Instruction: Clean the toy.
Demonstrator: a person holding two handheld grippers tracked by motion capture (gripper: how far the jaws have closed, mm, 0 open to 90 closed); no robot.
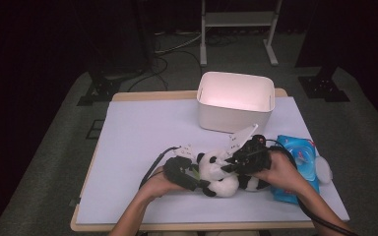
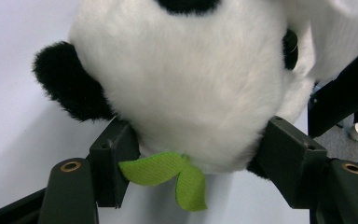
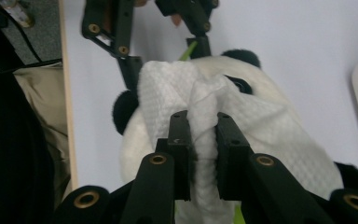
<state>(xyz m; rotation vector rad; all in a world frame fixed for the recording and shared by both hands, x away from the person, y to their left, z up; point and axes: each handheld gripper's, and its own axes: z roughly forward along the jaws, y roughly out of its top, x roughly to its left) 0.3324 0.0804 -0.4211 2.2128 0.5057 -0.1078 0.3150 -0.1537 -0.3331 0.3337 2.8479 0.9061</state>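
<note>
We held a toy panda (image 1: pixel 216 172) on the desk (image 1: pixel 142 132), near our edge of it, between our two grippers. Our left gripper (image 1: pixel 193 173) had its jaws around the panda's head, pressing on both sides of the soft fur, just above the little green leaf (image 2: pixel 168 175). We think we held the head like that so the toy would not slide away.

Our right gripper (image 1: pixel 232 162) had its jaws pinched tight on a bunched white wipe (image 3: pixel 223 116). The wipe lay over the panda's face, so it looked like we were cleaning it.

A blue pack of wipes (image 1: pixel 298 162) lay just beside our right hand, close enough to grab more. A white bin (image 1: pixel 236 105) stood farther back on the desk, maybe for the toy or the used wipe.
</note>
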